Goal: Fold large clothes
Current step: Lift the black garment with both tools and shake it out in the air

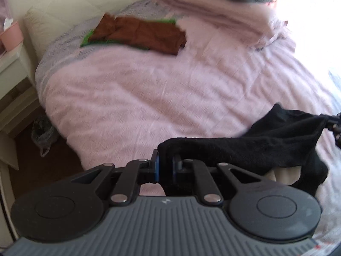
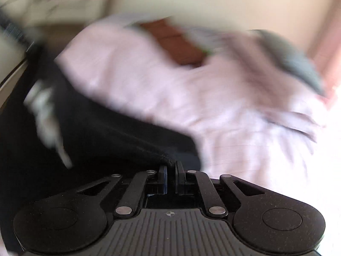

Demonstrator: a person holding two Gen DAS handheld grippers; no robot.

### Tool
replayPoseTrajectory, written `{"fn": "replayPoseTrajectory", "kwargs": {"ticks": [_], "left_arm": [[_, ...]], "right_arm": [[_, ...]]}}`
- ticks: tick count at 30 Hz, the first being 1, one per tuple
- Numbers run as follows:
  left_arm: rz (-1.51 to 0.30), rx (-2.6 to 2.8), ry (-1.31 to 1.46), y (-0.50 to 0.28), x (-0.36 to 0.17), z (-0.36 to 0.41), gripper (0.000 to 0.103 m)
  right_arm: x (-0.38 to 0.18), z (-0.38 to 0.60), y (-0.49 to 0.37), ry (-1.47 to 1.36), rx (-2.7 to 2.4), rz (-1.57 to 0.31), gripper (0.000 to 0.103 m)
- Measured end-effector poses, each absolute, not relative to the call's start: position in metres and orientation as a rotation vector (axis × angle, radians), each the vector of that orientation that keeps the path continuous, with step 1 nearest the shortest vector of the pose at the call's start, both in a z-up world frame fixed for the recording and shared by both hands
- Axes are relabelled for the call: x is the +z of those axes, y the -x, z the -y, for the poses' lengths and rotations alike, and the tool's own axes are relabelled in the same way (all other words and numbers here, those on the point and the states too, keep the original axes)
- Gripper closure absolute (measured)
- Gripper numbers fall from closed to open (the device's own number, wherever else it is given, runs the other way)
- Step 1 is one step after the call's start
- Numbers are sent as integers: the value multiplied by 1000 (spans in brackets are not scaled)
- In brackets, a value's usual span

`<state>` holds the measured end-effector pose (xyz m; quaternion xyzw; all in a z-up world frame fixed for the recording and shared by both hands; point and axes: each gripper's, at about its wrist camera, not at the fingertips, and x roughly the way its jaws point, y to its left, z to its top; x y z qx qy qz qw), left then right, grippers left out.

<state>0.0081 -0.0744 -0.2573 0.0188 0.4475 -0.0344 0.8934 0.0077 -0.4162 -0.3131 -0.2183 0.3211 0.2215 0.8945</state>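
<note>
No words, numbers or brand names can be read in either view. The only sign is a small pale emblem on the ribbed grey body of the left gripper [image 1: 166, 166], just behind its jaws, and a small round crosshair mark at the same spot on the right gripper [image 2: 171, 177].

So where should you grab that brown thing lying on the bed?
Probably its near right corner: the brown garment lies flat on a green cloth on the pink bedcover, and that corner juts onto bare cover. Come in low from the near side, so the jaws pinch brown fabric alone.
</note>
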Motion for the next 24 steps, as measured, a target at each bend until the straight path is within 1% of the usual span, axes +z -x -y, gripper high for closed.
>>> {"fn": "replayPoseTrajectory", "kwargs": {"ticks": [3, 8, 10, 14, 16, 18, 24], "left_arm": [[-805, -164, -26, -18, -217, 93, 94], [-554, -328, -14, -26, -130, 129, 94], [-440, -386, -1, -23, -91, 138, 94], [-286, -489, 21, -2, -28, 145, 94], [-211, -520, 12, 16, -2, 148, 94], [-172, -544, 20, 32, 14, 145, 94], [-95, -584, 1, 77, 38, 136, 96]], "right_arm": [[-253, 454, -4, 288, 291, -552, 101], [-152, 493, 39, 150, 113, -309, 101], [-115, 502, 66, 134, 60, -197, 101], [-54, 507, 124, 148, -26, -10, 101], [-35, 506, 151, 164, -50, 46, 101], [-24, 505, 176, 170, -64, 77, 101], [-21, 492, 243, 143, -58, 104, 101]]}}
